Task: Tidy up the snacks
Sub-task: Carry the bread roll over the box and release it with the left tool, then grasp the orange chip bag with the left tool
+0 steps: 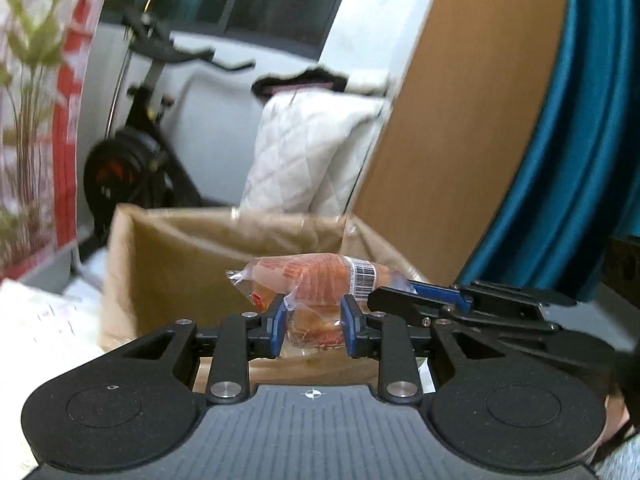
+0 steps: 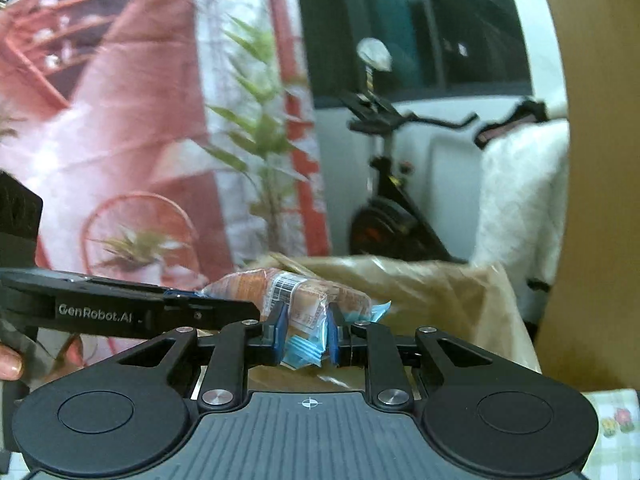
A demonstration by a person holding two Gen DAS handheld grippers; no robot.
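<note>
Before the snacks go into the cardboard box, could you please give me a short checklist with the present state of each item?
1. Left gripper clamped on the orange snack pack: ok.
2. Right gripper clamped on the blue-edged snack packet: ok.
3. Cardboard box open at the top: ok.
4. Box directly ahead of both grippers: ok.
5. Free room inside the box: cannot tell, its floor is hidden.
6. The two grippers apart from each other: cannot tell, they look very close.

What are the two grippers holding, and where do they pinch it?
Both pinch one snack packet in clear wrap: the left gripper at its crinkled orange end, the right gripper near its blue end.
</note>
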